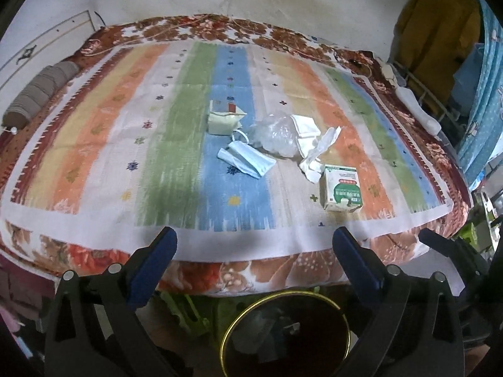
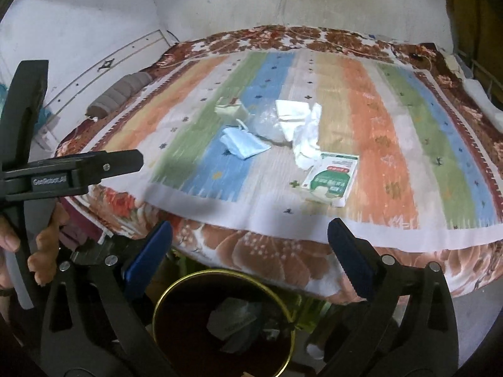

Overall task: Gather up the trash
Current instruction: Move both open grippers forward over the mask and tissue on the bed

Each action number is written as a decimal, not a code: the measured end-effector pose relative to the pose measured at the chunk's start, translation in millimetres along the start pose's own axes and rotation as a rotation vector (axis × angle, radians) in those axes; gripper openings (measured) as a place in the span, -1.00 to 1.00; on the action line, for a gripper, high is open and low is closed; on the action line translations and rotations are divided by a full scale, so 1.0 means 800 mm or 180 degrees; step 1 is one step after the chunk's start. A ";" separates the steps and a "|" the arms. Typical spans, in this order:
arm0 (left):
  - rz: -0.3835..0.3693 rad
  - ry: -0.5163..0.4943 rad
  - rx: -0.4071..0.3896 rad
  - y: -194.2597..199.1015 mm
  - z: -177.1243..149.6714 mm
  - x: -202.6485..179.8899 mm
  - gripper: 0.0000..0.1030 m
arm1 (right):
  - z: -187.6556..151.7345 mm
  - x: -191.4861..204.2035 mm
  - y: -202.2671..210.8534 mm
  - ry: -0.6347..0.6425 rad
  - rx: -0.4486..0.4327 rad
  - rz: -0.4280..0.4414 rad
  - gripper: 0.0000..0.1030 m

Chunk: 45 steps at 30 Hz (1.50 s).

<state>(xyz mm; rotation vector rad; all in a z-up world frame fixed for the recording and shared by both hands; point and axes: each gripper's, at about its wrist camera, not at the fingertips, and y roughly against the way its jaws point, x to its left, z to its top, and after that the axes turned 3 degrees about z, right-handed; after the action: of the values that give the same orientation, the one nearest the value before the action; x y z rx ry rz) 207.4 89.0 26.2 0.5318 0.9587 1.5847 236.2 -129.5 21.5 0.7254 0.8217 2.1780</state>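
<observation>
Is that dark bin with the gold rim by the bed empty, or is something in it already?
Not empty. The bin already holds a few crumpled pale scraps lying on its dark bottom, seen through its open top in both views.

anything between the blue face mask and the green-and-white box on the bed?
Only the crumpled white tissue, nearer the green-and-white box than the blue face mask; otherwise bare striped blanket. Both wrist views show it.

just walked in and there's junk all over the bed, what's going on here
A person is clearing trash off the bed with a handheld gripper in each hand. Both the left gripper and the right gripper are open and empty, held above a gold-rimmed bin at the bed's near edge, which already holds some scraps. Still on the striped blanket are a blue face mask, a clear plastic bag, crumpled tissues, a green-and-white box and an opened pale carton.
</observation>
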 end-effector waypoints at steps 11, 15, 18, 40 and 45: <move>-0.0209 0.0344 -0.0012 -0.039 0.034 0.032 0.87 | 0.042 -0.022 -0.019 -0.0073 -0.0036 -0.0089 0.83; -0.0319 0.0533 0.0079 -0.059 0.039 0.042 0.86 | 0.058 -0.029 -0.027 -0.0033 -0.0072 -0.0152 0.83; -0.0321 0.0552 0.0095 -0.069 0.043 0.043 0.86 | 0.070 -0.036 -0.038 -0.0024 -0.0074 -0.0196 0.83; -0.0583 0.0834 0.0356 -0.163 0.073 0.075 0.73 | 0.114 -0.081 -0.116 -0.0230 0.0080 -0.0263 0.69; -0.0667 0.0846 0.0432 -0.183 0.077 0.075 0.65 | 0.121 -0.086 -0.128 -0.0273 0.0094 -0.0246 0.63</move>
<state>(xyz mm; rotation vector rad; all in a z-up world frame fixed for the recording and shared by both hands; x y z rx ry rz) 326.2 166.5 -67.4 0.3052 1.2866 1.4295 385.2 -91.0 -7.2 0.7832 0.8255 2.0556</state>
